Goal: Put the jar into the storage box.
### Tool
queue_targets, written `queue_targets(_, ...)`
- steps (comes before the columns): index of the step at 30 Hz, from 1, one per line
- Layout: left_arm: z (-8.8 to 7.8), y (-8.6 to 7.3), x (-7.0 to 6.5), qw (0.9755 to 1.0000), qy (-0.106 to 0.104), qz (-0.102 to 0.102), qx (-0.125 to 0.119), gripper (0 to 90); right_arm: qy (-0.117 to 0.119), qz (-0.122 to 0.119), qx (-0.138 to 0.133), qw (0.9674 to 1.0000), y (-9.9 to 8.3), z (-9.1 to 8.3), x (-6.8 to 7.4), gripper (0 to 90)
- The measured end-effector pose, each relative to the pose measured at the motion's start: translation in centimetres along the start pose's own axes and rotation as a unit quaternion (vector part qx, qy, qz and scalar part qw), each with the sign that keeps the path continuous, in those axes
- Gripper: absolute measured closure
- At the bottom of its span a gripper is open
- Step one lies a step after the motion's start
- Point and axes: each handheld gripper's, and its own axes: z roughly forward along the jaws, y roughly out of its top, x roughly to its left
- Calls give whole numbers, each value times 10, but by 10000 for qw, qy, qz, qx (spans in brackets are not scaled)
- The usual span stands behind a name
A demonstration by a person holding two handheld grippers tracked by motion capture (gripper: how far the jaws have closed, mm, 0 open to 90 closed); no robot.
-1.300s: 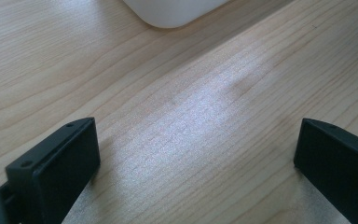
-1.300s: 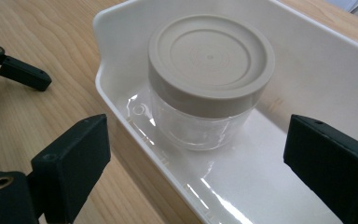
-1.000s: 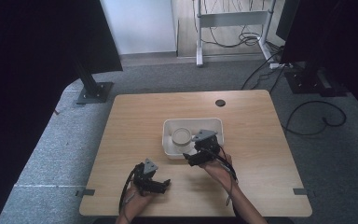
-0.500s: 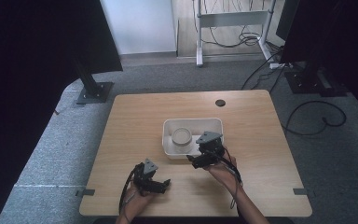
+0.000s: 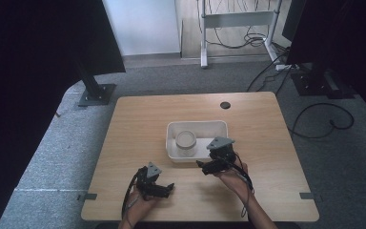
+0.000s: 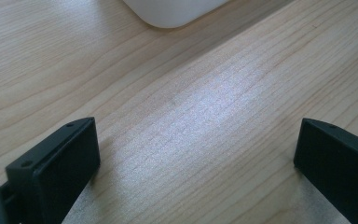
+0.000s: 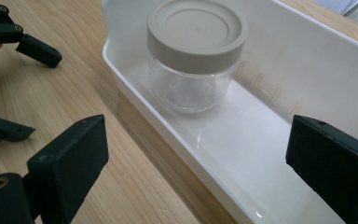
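Note:
A clear glass jar [image 5: 186,142] [image 7: 193,60] with a grey lid stands upright in the left part of a white tray [image 5: 219,127] [image 7: 279,51] at the table's middle. My right gripper [image 5: 205,166] [image 7: 196,163] is open at the tray's near right corner, its jaws straddling the near rim, nothing between them. My left gripper [image 5: 168,189] [image 6: 196,163] is open low over the bare wood near the front edge, left of the tray; a corner of the tray [image 6: 172,9] lies ahead of it. The right gripper view also catches the left gripper's fingers [image 7: 37,49].
The wooden table [image 5: 138,124] has a round cable hole [image 5: 225,105] at the back. Dark screens stand on the floor at the left and right, with a stand base [image 5: 96,94] behind the left corner. Cables [image 5: 324,119] lie on the carpet at the right.
My right gripper has drawn back from over the tray toward the near right corner. The jar stays in the tray. The left gripper has barely moved.

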Motion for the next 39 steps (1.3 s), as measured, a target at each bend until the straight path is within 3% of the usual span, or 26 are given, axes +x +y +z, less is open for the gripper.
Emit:
queue_targets(26,0,0,0,10000,1,1,-12,0,-168,170,34,9997,-28,-25,-10,42)
queue_targets(39,0,0,0,10000,3,3,-9,0,-287,274,15,9992,-52,-43,-13,45)
